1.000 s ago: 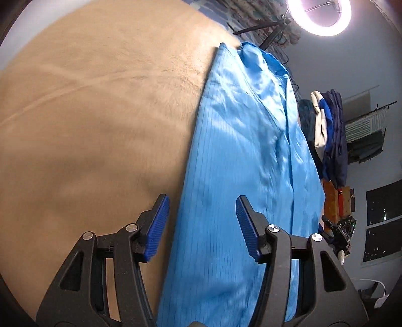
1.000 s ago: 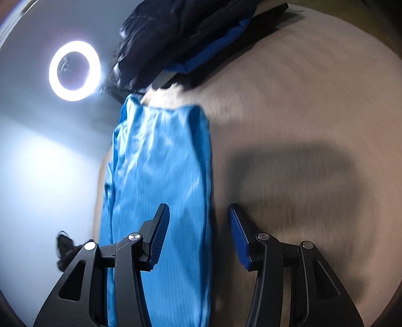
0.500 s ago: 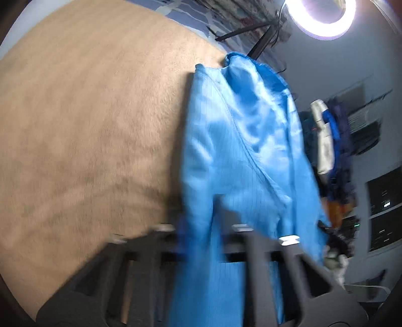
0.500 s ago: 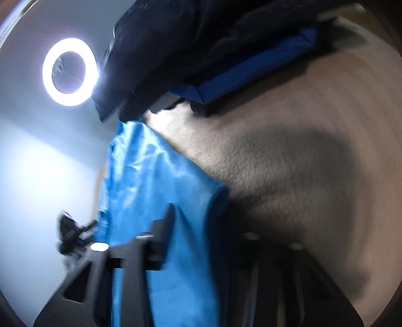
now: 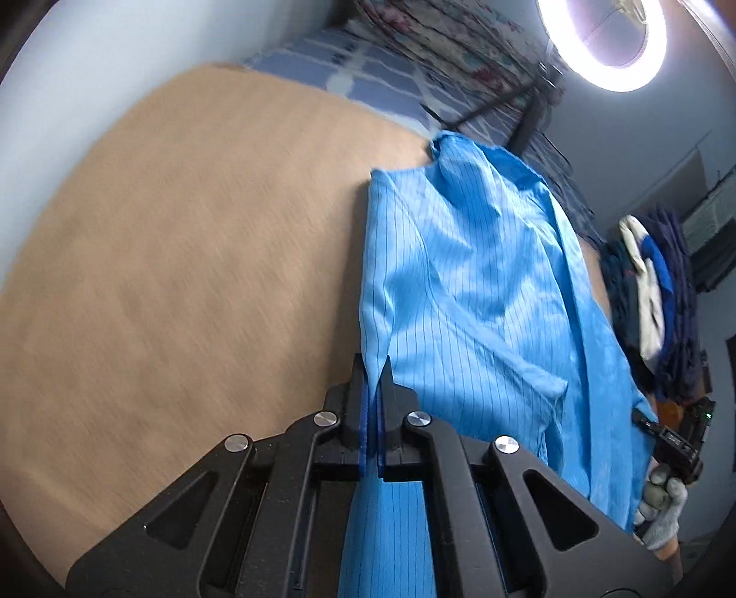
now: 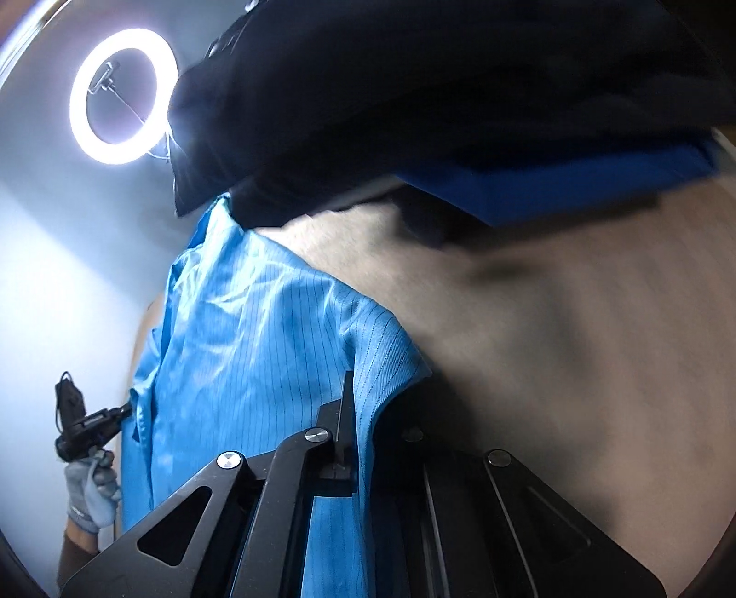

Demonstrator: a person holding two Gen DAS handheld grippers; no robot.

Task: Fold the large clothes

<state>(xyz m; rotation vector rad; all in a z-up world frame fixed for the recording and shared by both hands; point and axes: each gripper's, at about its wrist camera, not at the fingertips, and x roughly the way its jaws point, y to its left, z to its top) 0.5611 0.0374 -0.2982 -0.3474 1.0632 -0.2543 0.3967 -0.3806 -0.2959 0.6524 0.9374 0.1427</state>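
Tan bed cover [image 5: 184, 276] underneath, dark clothes pile [image 6: 437, 92] at far edge. Blue striped garment [image 5: 483, 299] lengthwise along it, long edges now lifted. Left gripper [image 5: 371, 382] and right gripper [image 6: 352, 391] clamped on garment edges, open a second ago. Grasp done; fold-over ready.

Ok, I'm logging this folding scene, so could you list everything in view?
pinstriped light-blue shirt: one, blue, laid along the tan surface, edges pinched at both sides
tan fuzzy surface: one, tan, beneath the shirt
ring light: one, white, lit, beyond the collar
dark clothes pile: one heap, navy with bright blue, on the far edge
left gripper: one, black, shut on the shirt
right gripper: one, black, shut on the shirt
gloved hands: two, grey, holding the grippers
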